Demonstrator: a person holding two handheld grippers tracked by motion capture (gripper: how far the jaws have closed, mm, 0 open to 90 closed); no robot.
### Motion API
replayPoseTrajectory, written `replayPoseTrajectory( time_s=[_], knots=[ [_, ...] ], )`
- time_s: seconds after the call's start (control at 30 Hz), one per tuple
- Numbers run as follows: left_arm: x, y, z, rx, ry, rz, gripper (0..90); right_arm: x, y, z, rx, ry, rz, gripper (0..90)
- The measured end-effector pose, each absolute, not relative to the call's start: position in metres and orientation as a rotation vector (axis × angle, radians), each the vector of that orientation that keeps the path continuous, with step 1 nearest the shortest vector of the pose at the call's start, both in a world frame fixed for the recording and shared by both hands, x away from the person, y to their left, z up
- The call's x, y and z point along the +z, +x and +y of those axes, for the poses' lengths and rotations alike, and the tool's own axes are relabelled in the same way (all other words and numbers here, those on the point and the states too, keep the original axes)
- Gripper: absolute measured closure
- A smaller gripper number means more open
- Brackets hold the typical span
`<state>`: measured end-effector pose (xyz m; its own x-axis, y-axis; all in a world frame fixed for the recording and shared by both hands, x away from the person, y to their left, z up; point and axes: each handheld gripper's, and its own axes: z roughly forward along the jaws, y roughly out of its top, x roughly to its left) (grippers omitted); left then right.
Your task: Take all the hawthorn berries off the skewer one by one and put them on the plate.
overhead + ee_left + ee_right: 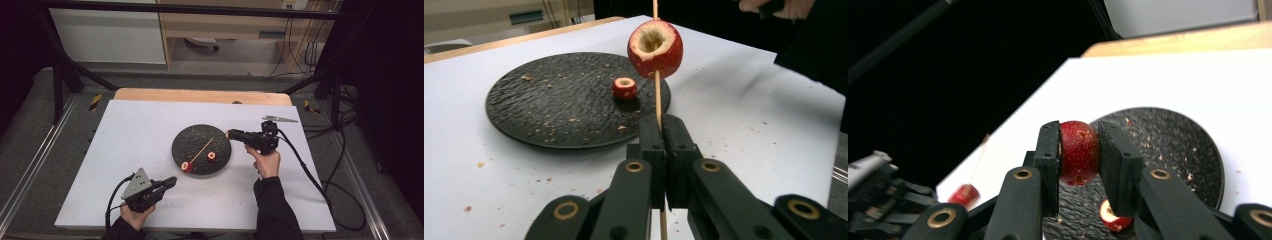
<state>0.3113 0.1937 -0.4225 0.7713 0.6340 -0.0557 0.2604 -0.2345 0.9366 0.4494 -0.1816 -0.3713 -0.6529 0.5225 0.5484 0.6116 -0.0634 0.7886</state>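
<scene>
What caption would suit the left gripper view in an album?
Left tool pinches a wooden skewer carrying a hollowed red fruit, above a dark plate holding another piece.

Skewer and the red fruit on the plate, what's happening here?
A person is threading cored red fruit onto a wooden skewer. The left gripper is shut on the skewer, which already carries one fruit piece. The right gripper is shut on a second piece, held above the black plate's right edge. A third piece lies on the plate, among crumbs.
</scene>
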Motion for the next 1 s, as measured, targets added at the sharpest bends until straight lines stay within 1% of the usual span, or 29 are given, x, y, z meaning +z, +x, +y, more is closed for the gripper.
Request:
replayPoseTrajectory(
  time_s=[0.17, 0.3, 0.43, 0.7, 0.8, 0.9, 0.97, 1.0],
  knots=[
    [-0.424, 0.316, 0.198, 0.402, 1.812, 0.722, 88.1, -0.397, 0.464, -0.151, -1.701, -1.330, -2.175, 72.2],
    [-0.424, 0.317, 0.199, 0.408, 1.811, 0.729, 88.2, -0.418, 0.475, -0.135, -1.621, -1.382, -2.207, 72.2],
    [-0.425, 0.319, 0.199, 0.407, 1.815, 0.739, 88.1, -0.432, 0.482, -0.130, -1.563, -1.423, -2.222, 72.1],
    [-0.427, 0.320, 0.196, 0.398, 1.835, 0.744, 88.1, -0.446, 0.483, -0.125, -1.481, -1.469, -2.300, 70.8],
    [-0.427, 0.321, 0.196, 0.395, 1.838, 0.748, 88.1, -0.449, 0.483, -0.124, -1.467, -1.489, -2.323, 68.2],
    [-0.428, 0.321, 0.196, 0.394, 1.843, 0.752, 88.1, -0.449, 0.483, -0.124, -1.467, -1.495, -2.346, 62.9],
    [-0.428, 0.321, 0.196, 0.392, 1.843, 0.753, 88.1, -0.445, 0.481, -0.126, -1.487, -1.497, -2.359, 57.8],
    [-0.428, 0.321, 0.196, 0.393, 1.844, 0.755, 88.1, -0.442, 0.480, -0.126, -1.503, -1.495, -2.364, 56.9]
  ],
)
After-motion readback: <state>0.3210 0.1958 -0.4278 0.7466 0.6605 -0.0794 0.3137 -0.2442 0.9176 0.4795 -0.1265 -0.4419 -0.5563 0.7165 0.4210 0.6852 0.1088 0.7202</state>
